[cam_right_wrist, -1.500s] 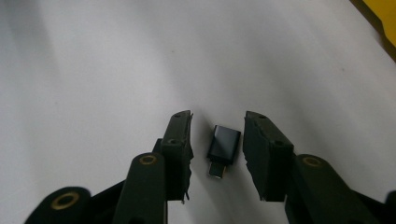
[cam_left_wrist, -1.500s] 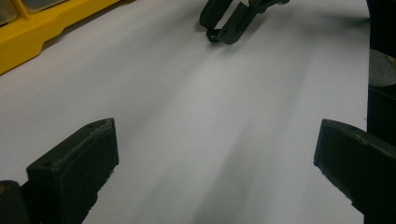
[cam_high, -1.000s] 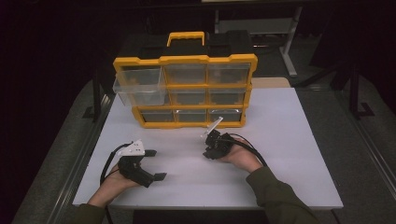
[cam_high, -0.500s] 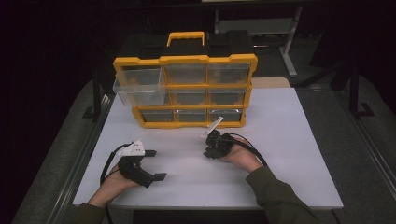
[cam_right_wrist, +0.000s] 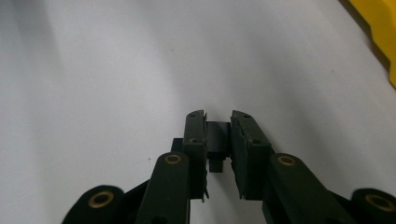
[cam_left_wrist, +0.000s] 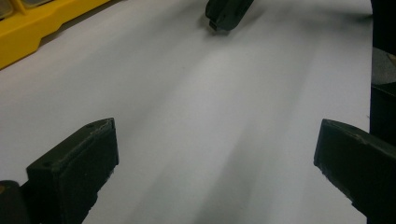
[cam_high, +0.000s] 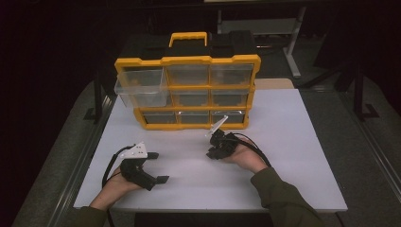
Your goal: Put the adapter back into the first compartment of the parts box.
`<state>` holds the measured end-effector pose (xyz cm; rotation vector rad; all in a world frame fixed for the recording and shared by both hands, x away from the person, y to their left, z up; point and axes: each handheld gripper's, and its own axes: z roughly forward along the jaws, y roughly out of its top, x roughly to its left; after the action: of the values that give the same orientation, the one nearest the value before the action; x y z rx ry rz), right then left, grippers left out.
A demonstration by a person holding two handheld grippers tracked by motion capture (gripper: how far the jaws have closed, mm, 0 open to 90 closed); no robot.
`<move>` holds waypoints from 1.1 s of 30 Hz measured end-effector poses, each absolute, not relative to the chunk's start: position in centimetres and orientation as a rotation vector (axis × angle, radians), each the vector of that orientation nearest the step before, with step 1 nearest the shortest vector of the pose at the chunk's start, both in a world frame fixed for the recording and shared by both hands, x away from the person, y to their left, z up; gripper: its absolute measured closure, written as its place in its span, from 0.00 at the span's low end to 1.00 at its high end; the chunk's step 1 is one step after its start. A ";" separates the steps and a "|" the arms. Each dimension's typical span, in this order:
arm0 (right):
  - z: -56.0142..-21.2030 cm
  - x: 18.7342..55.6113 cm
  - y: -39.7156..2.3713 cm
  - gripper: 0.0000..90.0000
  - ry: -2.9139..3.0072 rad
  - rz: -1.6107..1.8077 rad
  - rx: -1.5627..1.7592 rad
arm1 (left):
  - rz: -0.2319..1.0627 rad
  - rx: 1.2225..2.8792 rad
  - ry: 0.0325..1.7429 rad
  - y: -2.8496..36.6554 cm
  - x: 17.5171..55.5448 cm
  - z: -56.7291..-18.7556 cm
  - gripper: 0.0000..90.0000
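A yellow-framed organiser [cam_high: 209,60] with clear drawers stands upright at the back of the white table [cam_high: 293,156]. Its top-left drawer [cam_high: 142,92] is pulled out toward me. My left gripper [cam_high: 160,167] rests low over the table at the front left, its jaws wide apart [cam_left_wrist: 215,158] with nothing between them. To the right, in front of the organiser, my right gripper [cam_high: 212,152] points left. In the right gripper view its jaws [cam_right_wrist: 218,119] are nearly together, shut on a small black block [cam_right_wrist: 218,135].
The organiser's yellow base [cam_left_wrist: 32,32] lies at the upper left of the left gripper view, with the right gripper's tip [cam_left_wrist: 226,11] farther off. A yellow corner [cam_right_wrist: 380,28] shows in the right gripper view. Dark floor and a metal frame [cam_high: 293,42] surround the table.
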<state>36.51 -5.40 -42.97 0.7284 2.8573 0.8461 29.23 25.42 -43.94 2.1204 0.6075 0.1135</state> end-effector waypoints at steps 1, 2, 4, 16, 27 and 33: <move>-42.8 36.5 -5.4 0.84 2.859 0.855 0.732 | 0.113 2.121 0.607 25.4 29.2 -43.9 0.00; -42.5 36.5 -5.6 0.84 2.862 0.869 0.733 | 0.113 2.120 0.608 25.4 29.2 -43.9 0.00; -42.4 36.5 -5.6 0.84 2.863 0.870 0.732 | 0.111 2.120 0.608 25.4 29.2 -43.9 0.00; -40.3 36.3 -5.7 0.84 2.872 0.904 0.709 | 0.110 2.118 0.609 25.3 29.2 -43.9 0.00; -38.5 36.5 -5.5 0.84 2.879 0.918 0.678 | 0.111 2.118 0.608 25.3 29.2 -43.9 0.00; -37.3 36.8 -5.5 0.84 2.886 0.927 0.655 | 0.113 2.117 0.607 25.3 29.2 -43.9 0.00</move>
<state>36.76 -5.49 -37.29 0.6554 2.8860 0.9266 29.19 25.34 -43.89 2.1169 0.6067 0.1130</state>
